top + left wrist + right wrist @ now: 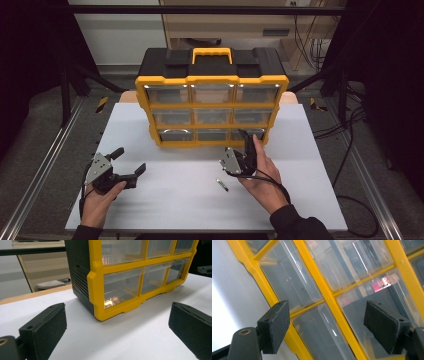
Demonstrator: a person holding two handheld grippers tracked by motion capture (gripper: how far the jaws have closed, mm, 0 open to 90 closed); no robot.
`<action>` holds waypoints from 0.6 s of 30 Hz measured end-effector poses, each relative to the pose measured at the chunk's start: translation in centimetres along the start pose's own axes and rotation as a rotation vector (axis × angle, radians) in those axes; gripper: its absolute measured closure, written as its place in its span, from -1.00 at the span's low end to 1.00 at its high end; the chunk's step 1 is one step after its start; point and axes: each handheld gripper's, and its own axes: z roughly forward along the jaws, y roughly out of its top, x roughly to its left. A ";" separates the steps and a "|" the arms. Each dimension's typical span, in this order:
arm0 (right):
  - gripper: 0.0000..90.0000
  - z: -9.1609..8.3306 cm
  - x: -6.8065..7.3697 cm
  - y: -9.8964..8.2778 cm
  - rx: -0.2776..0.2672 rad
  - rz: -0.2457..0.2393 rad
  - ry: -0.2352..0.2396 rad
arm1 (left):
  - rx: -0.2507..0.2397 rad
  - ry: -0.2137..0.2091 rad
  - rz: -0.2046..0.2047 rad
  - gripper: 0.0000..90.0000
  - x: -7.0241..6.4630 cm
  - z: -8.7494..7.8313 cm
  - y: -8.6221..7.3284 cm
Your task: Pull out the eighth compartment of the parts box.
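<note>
From the high view, the yellow-and-black plastic drawer organizer (pixel 212 102) sits at the far edge of the white table (pixel 165 200), roughly centred, with lots of bare room toward the near edge. The right gripper (pixel 243 141) is right up at the bottom-right clear drawer (pixel 248 134), jaws apart, nothing held. A small green-tipped pen-like thing (pixel 222 184) lies just beside that hand. The left gripper (pixel 129 161) is well apart near the left edge, jaws wide and empty.

Left gripper view: organizer's (pixel 140 277) corner ahead, open table between.

Right gripper view: clear drawers (pixel 317 337) framed in yellow, close in front of the spread jaws; can't tell if they touch.
</note>
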 end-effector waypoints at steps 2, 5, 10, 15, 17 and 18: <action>-0.50 0.1 0.2 0.4 0.001 -0.013 -0.001 | 0.000 0.000 0.001 -0.96 0.0 0.0 0.0; -0.47 0.3 0.5 0.8 0.009 -0.030 -0.001 | 0.000 0.000 0.003 -0.96 0.0 0.0 0.0; -0.44 0.7 1.0 1.6 0.021 -0.068 -0.007 | 0.004 0.002 0.004 -0.96 0.0 0.0 0.0; -0.39 0.8 0.9 1.9 0.018 -0.090 -0.012 | 0.002 0.002 0.004 -0.96 0.0 0.0 0.0; -0.35 0.9 0.9 2.0 0.019 -0.091 -0.013 | 0.004 0.001 0.005 -0.96 0.0 0.0 0.0; -0.35 1.0 0.9 2.0 0.024 -0.098 -0.010 | 0.005 0.001 0.005 -0.96 0.0 0.0 0.0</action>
